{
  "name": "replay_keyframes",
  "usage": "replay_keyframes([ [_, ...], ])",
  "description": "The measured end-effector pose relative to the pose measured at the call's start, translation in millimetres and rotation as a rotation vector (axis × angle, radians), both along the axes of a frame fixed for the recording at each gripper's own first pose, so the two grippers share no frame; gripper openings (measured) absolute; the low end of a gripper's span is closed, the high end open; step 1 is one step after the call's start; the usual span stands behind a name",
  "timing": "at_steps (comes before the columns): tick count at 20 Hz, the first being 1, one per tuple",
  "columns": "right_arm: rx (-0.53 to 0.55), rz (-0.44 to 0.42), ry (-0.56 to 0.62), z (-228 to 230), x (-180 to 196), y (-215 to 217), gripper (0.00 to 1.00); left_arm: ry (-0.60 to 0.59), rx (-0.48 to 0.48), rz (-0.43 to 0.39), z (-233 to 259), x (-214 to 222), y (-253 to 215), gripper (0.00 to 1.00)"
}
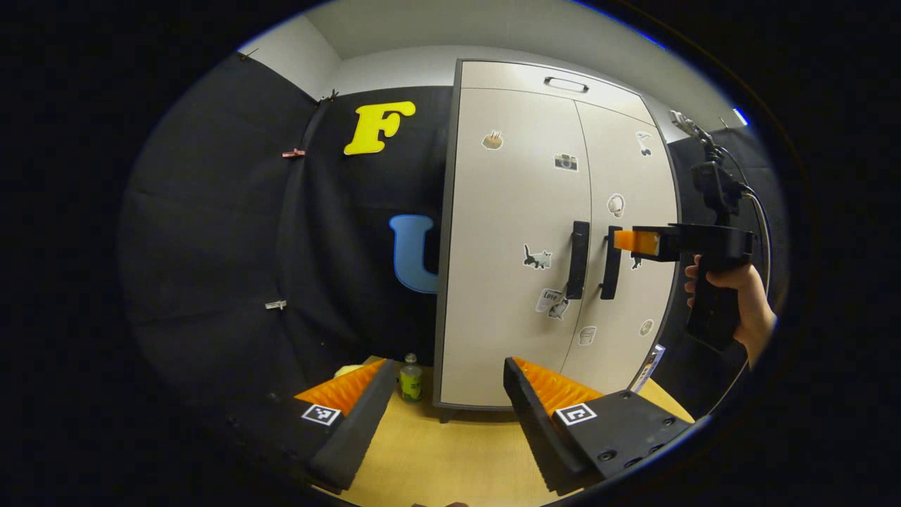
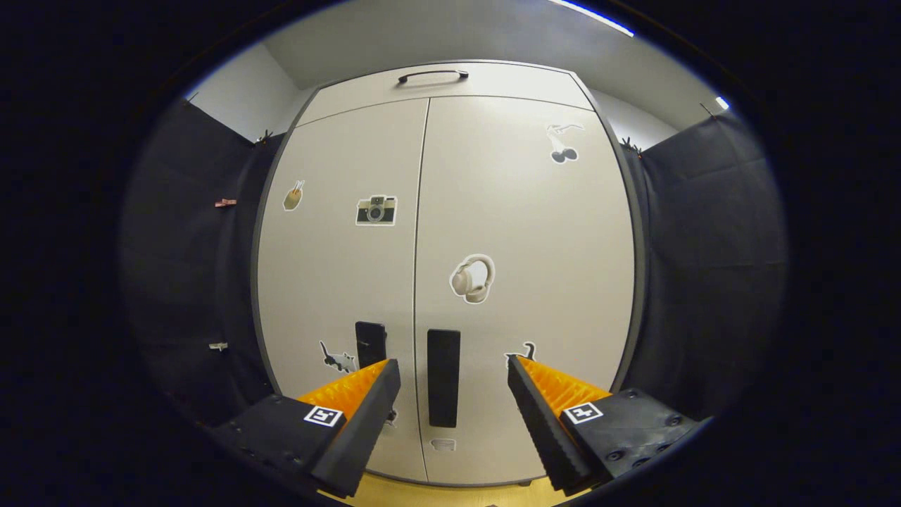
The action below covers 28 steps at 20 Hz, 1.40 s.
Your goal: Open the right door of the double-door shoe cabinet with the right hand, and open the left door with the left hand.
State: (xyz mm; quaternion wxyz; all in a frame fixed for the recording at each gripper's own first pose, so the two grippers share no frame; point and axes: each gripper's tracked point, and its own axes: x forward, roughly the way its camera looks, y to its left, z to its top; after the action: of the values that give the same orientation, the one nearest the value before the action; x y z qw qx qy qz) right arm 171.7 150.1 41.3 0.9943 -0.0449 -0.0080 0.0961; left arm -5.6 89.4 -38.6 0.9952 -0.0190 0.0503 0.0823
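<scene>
Shoe cabinet [image 2: 450, 282], centre frame on the desk [image 1: 450, 451], both doors closed. Right tool [image 2: 454, 384], fingers spread, straddles the right door handle [image 2: 443, 378] without touching. Left tool [image 1: 445, 384], spread, hangs back at lower centre.

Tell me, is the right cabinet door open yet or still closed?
Closed. The right door sits flush with the left door, with only a thin seam between them. The right gripper is open around its handle, not clamped.
</scene>
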Motion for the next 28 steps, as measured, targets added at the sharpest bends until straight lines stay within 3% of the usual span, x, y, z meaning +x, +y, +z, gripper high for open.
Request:
replay_keyframes([
  [5, -0.025, -0.047, 0.051, -25, 35, -2, 0.98, 0.020, 0.009, 0.036, -7, -3, 8, 0.95],
  [10, -0.029, -0.025, 0.105, -46, 51, 8, 0.98, 0.034, 0.015, 0.066, -14, -6, 9, 0.95],
  [12, -0.020, -0.027, 0.108, -47, 53, 11, 0.93, 0.037, 0.008, 0.071, -14, -8, 8, 0.95],
  [15, 0.004, -0.036, 0.113, -44, 54, 12, 0.60, 0.031, 0.012, 0.074, -13, -12, 6, 0.95],
  [18, 0.023, -0.008, 0.127, -45, 54, 17, 0.51, 0.039, 0.006, 0.078, -16, -17, 6, 0.95],
  [20, 0.038, -0.018, 0.136, -46, 57, 16, 0.35, 0.035, -0.001, 0.079, -16, -20, 7, 0.95],
  [22, 0.035, -0.015, 0.139, -44, 53, 15, 0.35, 0.036, 0.000, 0.076, -18, -22, 5, 0.95],
  [25, 0.050, 0.007, 0.158, -45, 52, 15, 0.20, 0.032, 0.009, 0.063, -15, -22, 0, 0.95],
  [28, 0.048, 0.030, 0.177, -47, 47, 15, 0.16, 0.023, 0.006, 0.045, -11, -22, -7, 0.95],
])
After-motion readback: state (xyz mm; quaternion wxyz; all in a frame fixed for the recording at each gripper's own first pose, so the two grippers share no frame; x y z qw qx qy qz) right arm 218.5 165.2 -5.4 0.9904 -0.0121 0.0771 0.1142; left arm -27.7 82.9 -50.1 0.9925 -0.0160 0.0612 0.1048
